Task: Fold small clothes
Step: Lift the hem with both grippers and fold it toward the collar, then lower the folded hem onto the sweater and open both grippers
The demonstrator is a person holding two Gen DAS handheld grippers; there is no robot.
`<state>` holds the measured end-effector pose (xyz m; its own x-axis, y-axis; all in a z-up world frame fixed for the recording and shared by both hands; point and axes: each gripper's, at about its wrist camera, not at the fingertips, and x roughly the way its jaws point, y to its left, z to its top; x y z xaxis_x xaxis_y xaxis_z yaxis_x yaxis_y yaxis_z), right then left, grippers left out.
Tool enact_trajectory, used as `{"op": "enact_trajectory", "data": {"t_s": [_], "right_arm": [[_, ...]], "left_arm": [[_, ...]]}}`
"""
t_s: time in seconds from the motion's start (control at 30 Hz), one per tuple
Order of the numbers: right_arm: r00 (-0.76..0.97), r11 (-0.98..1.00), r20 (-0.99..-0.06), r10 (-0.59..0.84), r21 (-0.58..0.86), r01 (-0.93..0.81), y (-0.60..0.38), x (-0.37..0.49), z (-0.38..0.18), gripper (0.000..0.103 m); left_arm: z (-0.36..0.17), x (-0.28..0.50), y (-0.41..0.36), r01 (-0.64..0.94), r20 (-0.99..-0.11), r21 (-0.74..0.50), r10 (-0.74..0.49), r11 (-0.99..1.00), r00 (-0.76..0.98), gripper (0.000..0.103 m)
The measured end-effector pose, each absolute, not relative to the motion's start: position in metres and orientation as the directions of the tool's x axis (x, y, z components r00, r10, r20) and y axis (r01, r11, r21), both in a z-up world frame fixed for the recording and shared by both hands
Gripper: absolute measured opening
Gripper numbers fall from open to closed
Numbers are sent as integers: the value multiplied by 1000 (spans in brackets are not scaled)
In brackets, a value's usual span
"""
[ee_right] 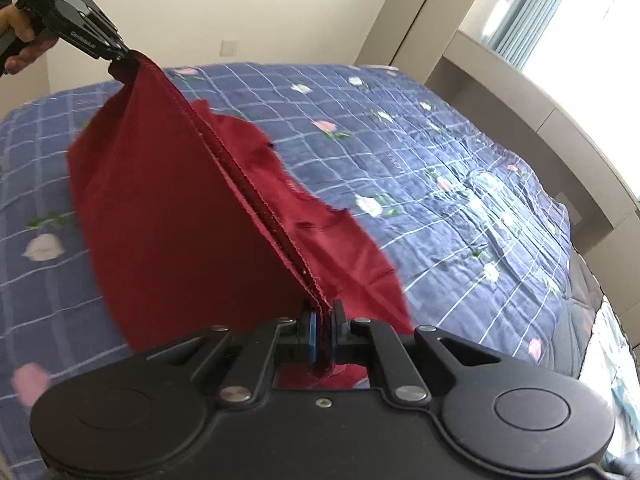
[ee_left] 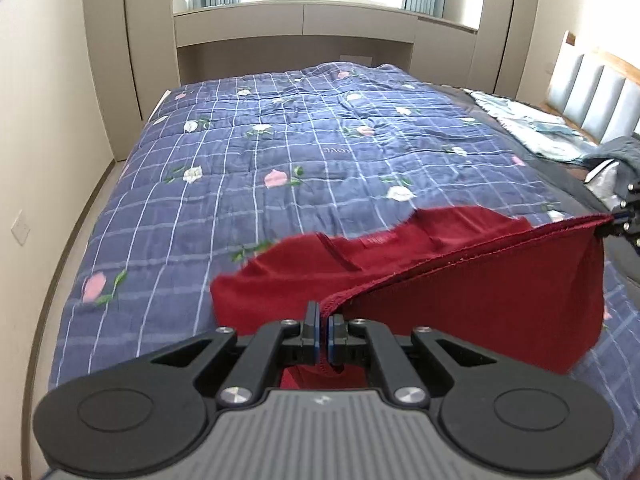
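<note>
Wall socket (ee_left: 20,229): I see it low on the cream wall at the far left, beside the bed.
Quilt (ee_left: 280,152): blue, white grid, pink and white flowers; it covers the bed under both my grippers.
Left gripper (ee_left: 324,326): my jaws are pinched on one end of the garment's hemmed edge, fabric bunched between the pads.
Left hand (ee_right: 24,38): from the right wrist view I see it wrapped round the handle at the top left corner.
Red garment (ee_left: 460,300): lifted off the quilt, its stitched hem pulled taut between my two grippers, the rest hanging below in two flaps. I think a small label (ee_left: 374,241) sits on the inner face, but blur keeps me from reading it.
Right gripper (ee_right: 325,326): clamped on the other end of the same hem, both layers caught between the blue-edged pads.
Patterned cloth (ee_left: 536,128): pale, lying on the bed's right side, well apart from the garment.
Headboard (ee_left: 600,92): padded grey panels in a wooden frame, far right.
Grey clothes (ee_left: 616,160): a heap at the right edge, near the right gripper's tip.
</note>
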<state>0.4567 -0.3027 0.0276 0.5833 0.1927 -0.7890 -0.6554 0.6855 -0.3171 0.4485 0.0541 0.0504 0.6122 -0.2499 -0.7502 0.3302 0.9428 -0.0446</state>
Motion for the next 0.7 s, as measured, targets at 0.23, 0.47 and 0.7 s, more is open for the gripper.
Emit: {"op": "enact_trajectory", "data": {"t_s": [0.23, 0.47, 0.7], "right_arm": [[539, 696, -827, 161, -292, -656, -306, 548, -8, 6], [511, 717, -848, 138, -270, -642, -305, 609, -49, 6], [473, 741, -872, 125, -235, -629, -304, 644, -89, 9]], "left_arm": [[14, 534, 45, 304, -788, -42, -218, 952, 575, 3], [-22, 587, 40, 268, -822, -26, -173, 963, 542, 3], [-58, 616, 37, 227, -860, -39, -148, 973, 488, 4]]}}
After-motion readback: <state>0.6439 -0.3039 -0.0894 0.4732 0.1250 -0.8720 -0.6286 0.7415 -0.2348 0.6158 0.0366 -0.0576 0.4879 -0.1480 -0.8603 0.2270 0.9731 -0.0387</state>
